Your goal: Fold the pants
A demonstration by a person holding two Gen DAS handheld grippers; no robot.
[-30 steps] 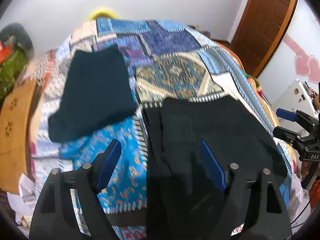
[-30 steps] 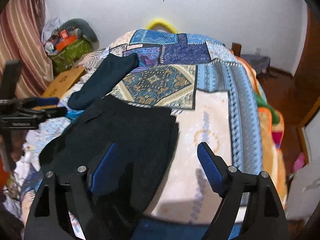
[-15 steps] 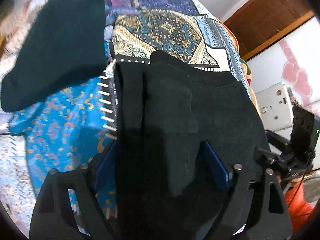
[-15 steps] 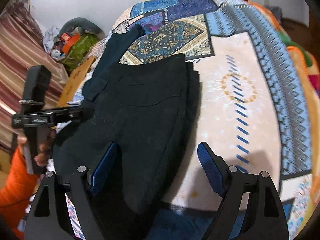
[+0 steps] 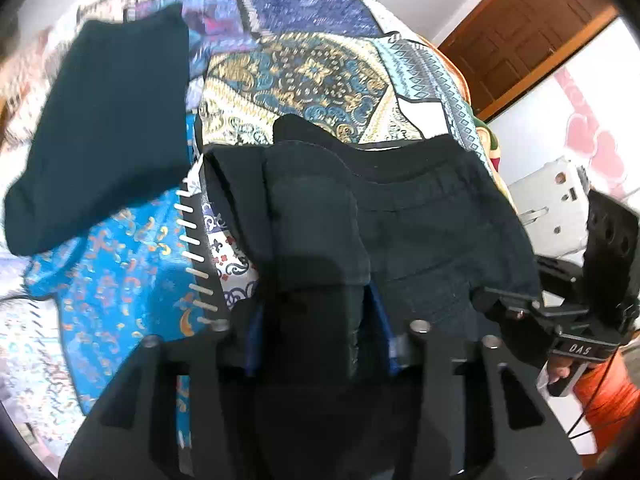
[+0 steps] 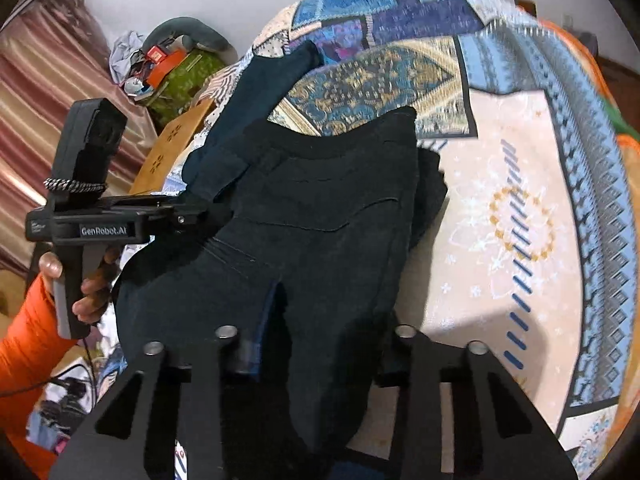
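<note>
Clamping down now: left gripper (image 5: 316,316) and right gripper (image 6: 316,340) have just closed, each pinching the black pants (image 6: 332,216) on the bedspread (image 6: 520,208).

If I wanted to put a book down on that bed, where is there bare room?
The pale cream patch of bedspread right of the black pants is bare. So is the gold-patterned panel beyond them. The left side is crowded by a folded dark garment.

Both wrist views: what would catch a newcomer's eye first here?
The black pants lying on the bright patchwork bedspread dominate both views, with the left gripper and right gripper each closing on a bunch of their near edge. Beyond them, to the left, lies a dark teal folded garment.
</note>
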